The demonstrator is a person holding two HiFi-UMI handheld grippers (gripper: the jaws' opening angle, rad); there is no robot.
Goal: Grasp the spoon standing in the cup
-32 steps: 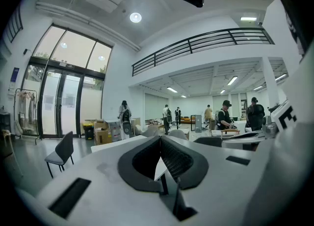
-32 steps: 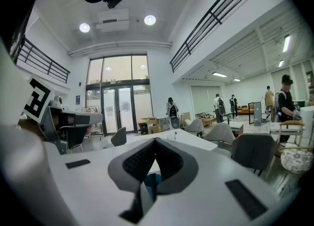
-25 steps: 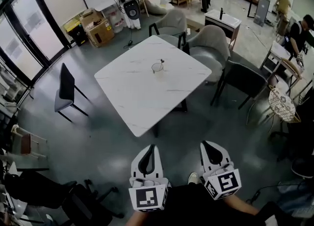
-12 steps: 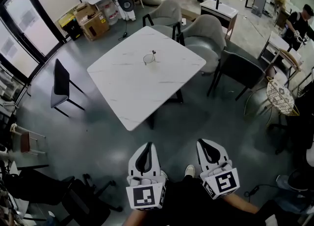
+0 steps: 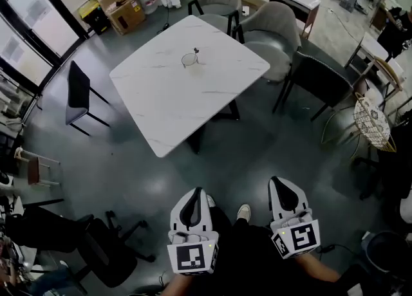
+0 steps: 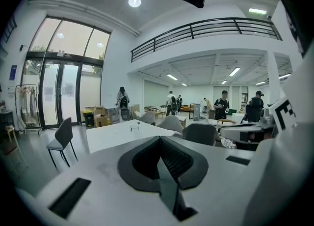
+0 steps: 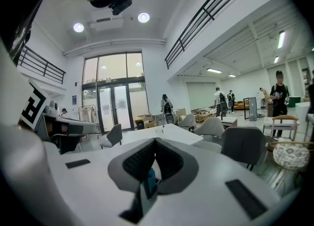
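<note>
Looks like the table [image 5: 164, 105] has slid up and a bit left in your head view compared with a second ago. The cup [image 5: 188, 60] with the spoon [image 5: 195, 52] standing in it has gone with it, so it now sits nearer the top of the picture. Your grippers have barely shifted in the frame. The left gripper [image 5: 196, 193] and right gripper [image 5: 278, 182] hang low in front of you over the grey floor [image 5: 244, 153], well apart from the table's near corner. Both claws are pressed together with nothing between them, same as before, and each gripper view shows the pads meeting at the tip. For the job, I'd say that's not much progress yet: you're in the approach, and I can't see the gap to the cup closing. The cup stands on the far half of the tabletop, toward the grey chairs [image 5: 273, 31], with the spoon's top poking out at its upper right. In both gripper views it's only a tiny speck on the white top. My guess is you'll need to get right up to the table edge and spread one claw before going for the handle.
</note>
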